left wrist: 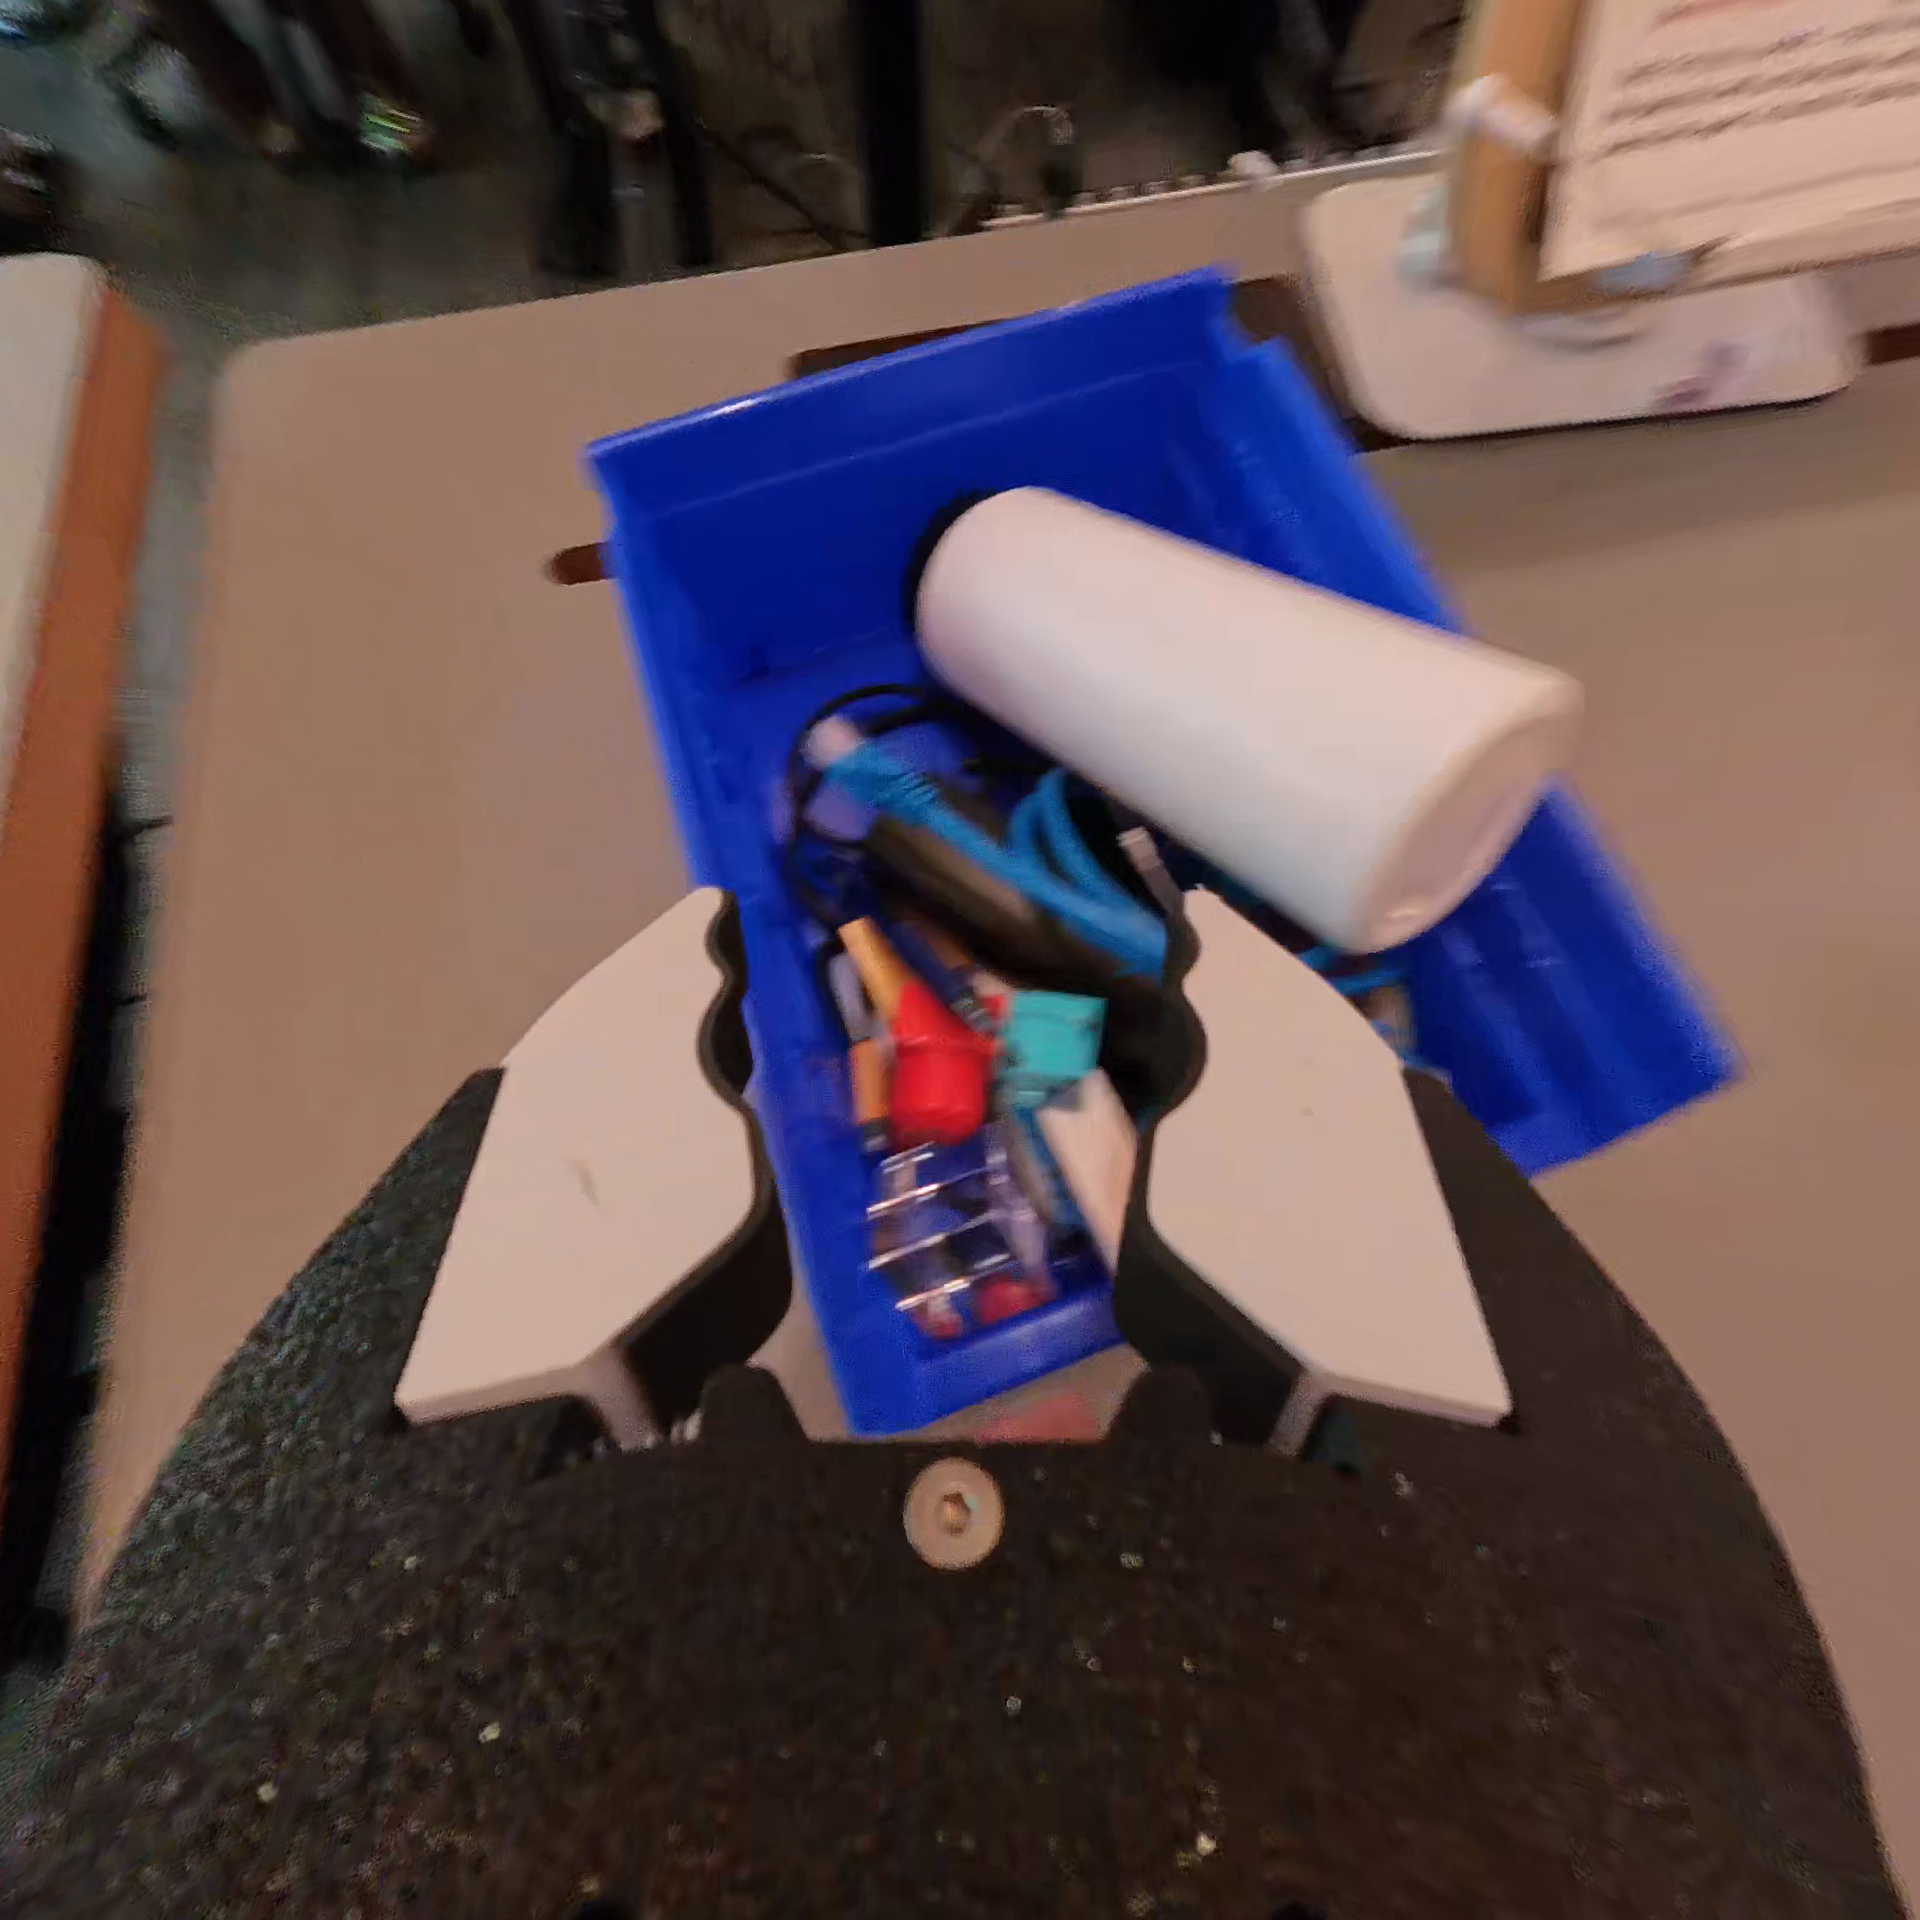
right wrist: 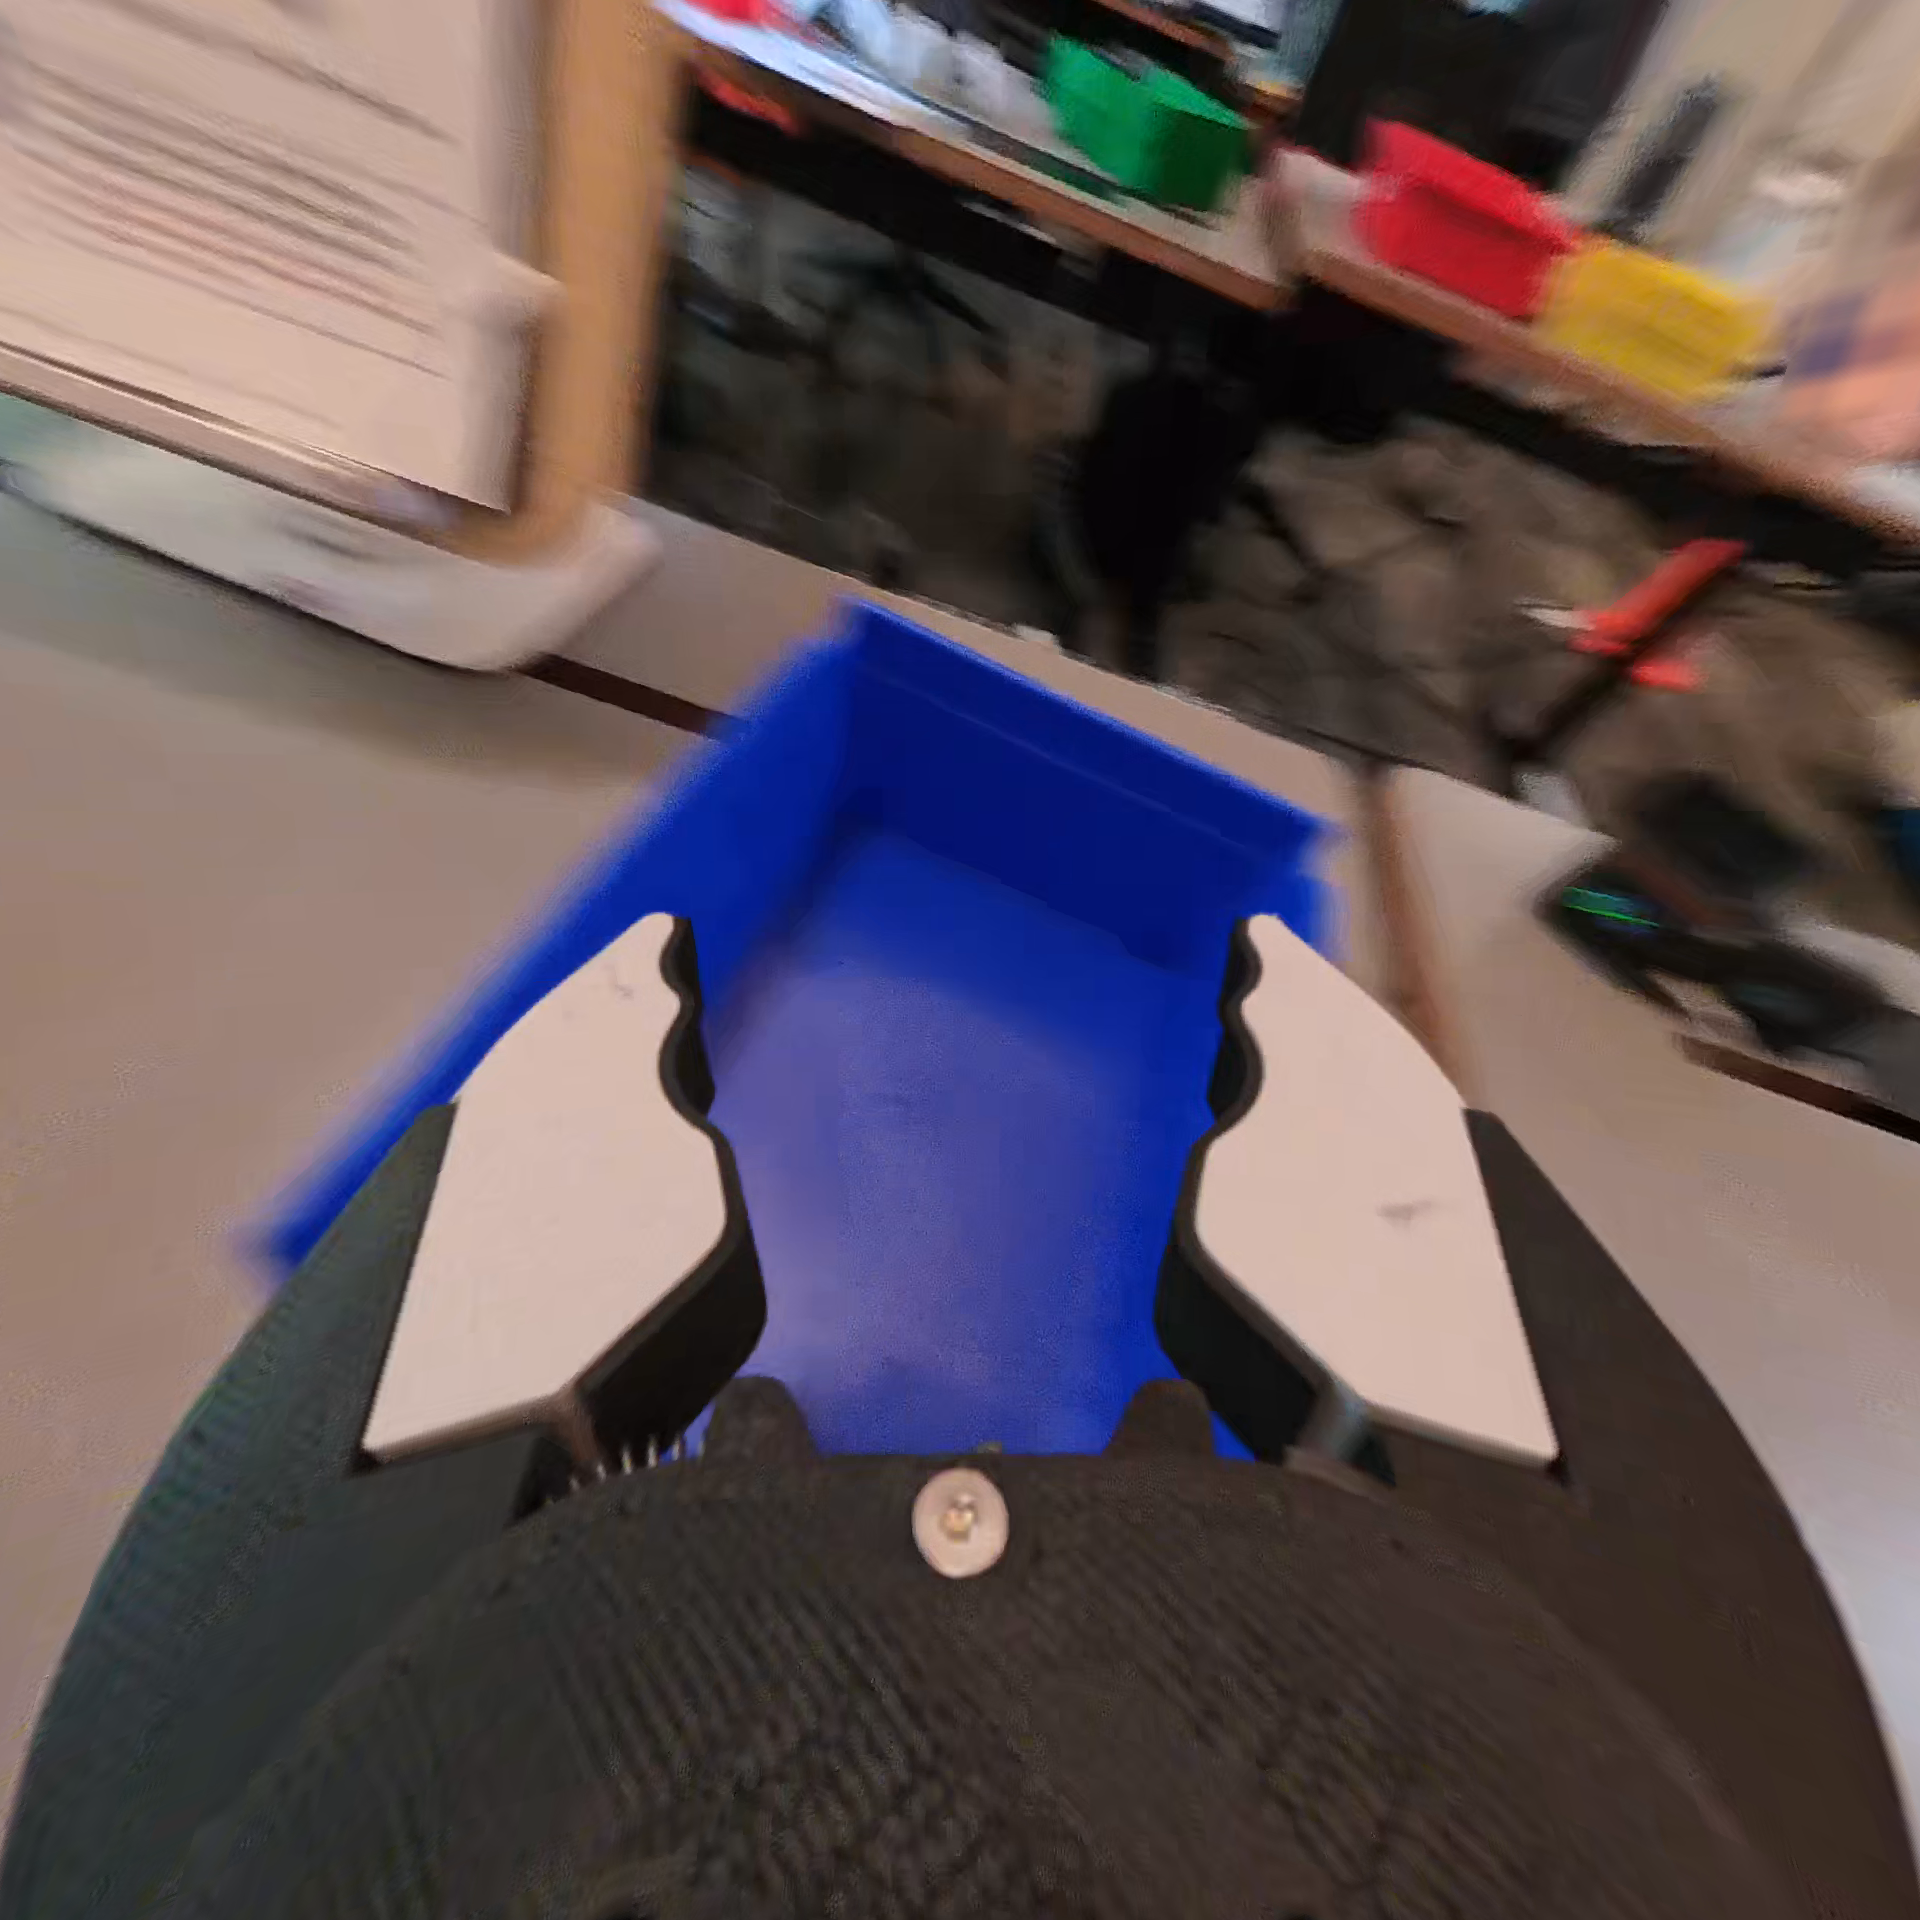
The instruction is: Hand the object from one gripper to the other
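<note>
In the left wrist view a blue bin (left wrist: pixel 748 540) on the beige table holds a white cylinder (left wrist: pixel 1226 707) lying tilted across its right wall, over cables, a red piece (left wrist: pixel 935 1060), a teal piece (left wrist: pixel 1049 1039) and other small items. My left gripper (left wrist: pixel 951 914) is open and empty above the bin's near end. In the right wrist view my right gripper (right wrist: pixel 956 935) is open and empty above a second blue bin (right wrist: pixel 1039 748), whose visible floor is bare. The picture is blurred.
A white device (left wrist: pixel 1558 343) with a wooden-framed paper board (right wrist: pixel 260 208) stands at the table's back. A shelf behind carries green (right wrist: pixel 1143 125), red (right wrist: pixel 1455 218) and yellow (right wrist: pixel 1652 312) bins. The beige table (left wrist: pixel 416 727) spreads left of the bin. Left tips to right tips: about 70 cm.
</note>
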Demonstrator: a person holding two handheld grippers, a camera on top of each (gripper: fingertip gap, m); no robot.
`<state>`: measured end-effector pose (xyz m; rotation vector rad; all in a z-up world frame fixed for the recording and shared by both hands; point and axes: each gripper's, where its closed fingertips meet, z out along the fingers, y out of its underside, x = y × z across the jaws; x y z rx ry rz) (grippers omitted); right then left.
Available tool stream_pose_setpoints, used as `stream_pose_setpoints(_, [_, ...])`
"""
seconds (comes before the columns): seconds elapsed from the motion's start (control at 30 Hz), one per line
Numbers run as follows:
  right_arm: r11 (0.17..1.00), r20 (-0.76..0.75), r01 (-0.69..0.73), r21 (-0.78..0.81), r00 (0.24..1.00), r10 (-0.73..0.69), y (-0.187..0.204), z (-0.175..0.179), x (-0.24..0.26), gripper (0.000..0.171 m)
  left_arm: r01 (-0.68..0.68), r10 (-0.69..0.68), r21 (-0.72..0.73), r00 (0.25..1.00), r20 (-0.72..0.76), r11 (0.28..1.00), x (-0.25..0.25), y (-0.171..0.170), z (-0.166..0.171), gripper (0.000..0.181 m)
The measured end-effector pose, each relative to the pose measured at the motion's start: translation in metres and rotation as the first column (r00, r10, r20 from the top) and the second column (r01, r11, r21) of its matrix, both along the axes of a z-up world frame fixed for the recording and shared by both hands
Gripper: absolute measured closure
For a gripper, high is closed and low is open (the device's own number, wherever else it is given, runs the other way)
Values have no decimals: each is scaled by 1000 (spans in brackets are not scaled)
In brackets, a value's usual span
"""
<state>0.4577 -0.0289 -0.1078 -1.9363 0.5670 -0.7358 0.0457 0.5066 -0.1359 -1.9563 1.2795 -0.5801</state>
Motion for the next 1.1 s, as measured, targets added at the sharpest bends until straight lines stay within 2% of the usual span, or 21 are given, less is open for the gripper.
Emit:
stream_pose_setpoints(0.07, [969, -104, -202, 143, 970, 218, 57, -5, -51, 69, 105, -98, -136, 993, 62, 985, 26, -22, 13, 96])
stream_pose_setpoints(0.13, [913, -113, -338, 227, 922, 369, 103, -9, -89, 68, 170, -151, -294, 985, 85, 940, 48, -35, 16, 95])
stream_pose_setpoints(0.23, [866, -91, -421, 269, 884, 458, 152, -14, -117, 67, 52, -63, -514, 998, -4, 856, 68, -30, 3, 93])
stream_pose_setpoints(0.3, [848, -60, -451, 277, 873, 484, 176, -12, -123, 66, -23, -5, -634, 999, -42, 773, 77, -31, -4, 94])
stream_pose_setpoints(0.37, [842, -53, -483, 241, 860, 508, 193, -10, -127, 68, -65, 4, -683, 996, -91, 727, 83, -35, -11, 102])
stream_pose_setpoints(0.47, [844, 0, -493, 211, 863, 505, 205, 3, -131, 69, -191, 34, -651, 969, -246, 734, 81, -28, -29, 100])
stream_pose_setpoints(0.57, [808, 21, -551, 208, 829, 559, 211, 6, -145, 71, -287, 60, -632, 933, -355, 720, 81, -25, -44, 100])
stream_pose_setpoints(0.67, [798, 32, -567, 206, 819, 573, 206, 9, -149, 73, -340, 86, -641, 915, -393, 688, 88, -27, -55, 95])
stream_pose_setpoints(0.77, [783, 11, -576, 234, 807, 591, 202, 10, -149, 75, -351, 79, -647, 908, -411, 677, 96, -30, -63, 93])
stream_pose_setpoints(0.83, [786, -1, -562, 258, 813, 582, 199, 12, -144, 77, -340, 64, -675, 915, -399, 654, 104, -37, -67, 102])
stream_pose_setpoints(0.97, [788, 1, -541, 293, 825, 565, 193, 16, -137, 81, -336, 5, -703, 904, -428, 626, 107, -52, -83, 79])
stream_pose_setpoints(1.1, [804, -6, -526, 278, 836, 549, 190, 13, -131, 84, -299, -38, -693, 904, -425, 656, 106, -54, -82, 76])
